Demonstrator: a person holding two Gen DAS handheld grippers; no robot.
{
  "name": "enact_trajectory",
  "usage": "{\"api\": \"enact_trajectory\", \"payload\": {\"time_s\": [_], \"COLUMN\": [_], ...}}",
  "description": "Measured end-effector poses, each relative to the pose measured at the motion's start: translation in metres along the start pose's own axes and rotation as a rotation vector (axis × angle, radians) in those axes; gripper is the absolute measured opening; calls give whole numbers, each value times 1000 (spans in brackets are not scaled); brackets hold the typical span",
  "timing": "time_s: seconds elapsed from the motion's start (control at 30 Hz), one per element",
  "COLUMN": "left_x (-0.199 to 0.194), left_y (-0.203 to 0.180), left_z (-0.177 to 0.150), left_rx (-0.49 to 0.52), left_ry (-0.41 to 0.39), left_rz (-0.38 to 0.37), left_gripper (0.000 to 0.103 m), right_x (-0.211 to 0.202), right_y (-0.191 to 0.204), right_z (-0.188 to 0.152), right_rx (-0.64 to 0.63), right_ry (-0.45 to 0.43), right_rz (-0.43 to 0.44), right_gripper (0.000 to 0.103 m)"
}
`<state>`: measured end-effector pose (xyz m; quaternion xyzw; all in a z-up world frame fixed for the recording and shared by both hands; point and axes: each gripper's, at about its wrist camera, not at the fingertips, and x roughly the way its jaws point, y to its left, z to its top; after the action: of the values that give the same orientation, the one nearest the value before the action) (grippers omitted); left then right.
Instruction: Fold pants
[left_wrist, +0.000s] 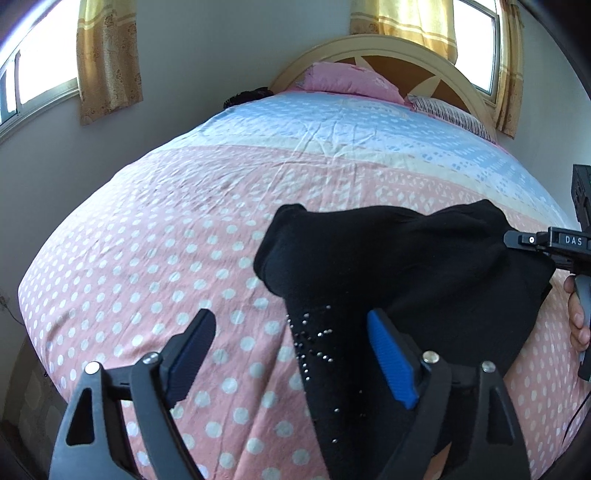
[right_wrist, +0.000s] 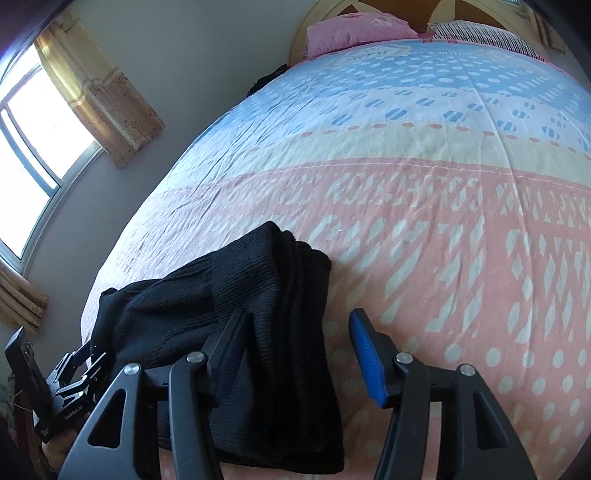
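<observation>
Black pants (left_wrist: 399, 266) lie folded in a bundle on the bed's pink dotted cover; small studs show on the near part. They also show in the right wrist view (right_wrist: 258, 317). My left gripper (left_wrist: 291, 354) is open and empty, just above the pants' left edge. My right gripper (right_wrist: 295, 350) is open and empty, over the bundle's right edge. The right gripper also shows at the right edge of the left wrist view (left_wrist: 546, 243), and the left gripper at the lower left of the right wrist view (right_wrist: 74, 380).
The bed (left_wrist: 155, 229) has a pink and blue patterned cover. A pink pillow (left_wrist: 347, 79) and a striped pillow (left_wrist: 454, 114) lie by the headboard (left_wrist: 373, 46). A dark item (left_wrist: 245, 98) sits at the far left bed edge. Curtained windows (left_wrist: 40, 79) flank the wall.
</observation>
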<state>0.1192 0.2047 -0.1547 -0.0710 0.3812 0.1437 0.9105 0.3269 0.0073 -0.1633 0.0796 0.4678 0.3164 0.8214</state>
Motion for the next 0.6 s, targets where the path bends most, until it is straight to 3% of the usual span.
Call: {"api": "enact_trajectory", "payload": {"time_s": [0.3, 0.43, 0.6], "left_x": [-25, -57, -103], "left_y": [10, 4, -9], "left_z": [-7, -1, 10], "left_rx": [-36, -44, -47], "left_ry": [-19, -104, -219], "left_rz": [67, 42, -14], "left_gripper": [94, 94, 97], "right_x": [-68, -117, -188], "right_y": [-15, -9, 11], "right_z": [-14, -42, -83], "right_rx": [8, -52, -148], "right_ry": [-148, -182, -309], "right_rz": [-143, -189, -256], "right_gripper": [62, 64, 66]}}
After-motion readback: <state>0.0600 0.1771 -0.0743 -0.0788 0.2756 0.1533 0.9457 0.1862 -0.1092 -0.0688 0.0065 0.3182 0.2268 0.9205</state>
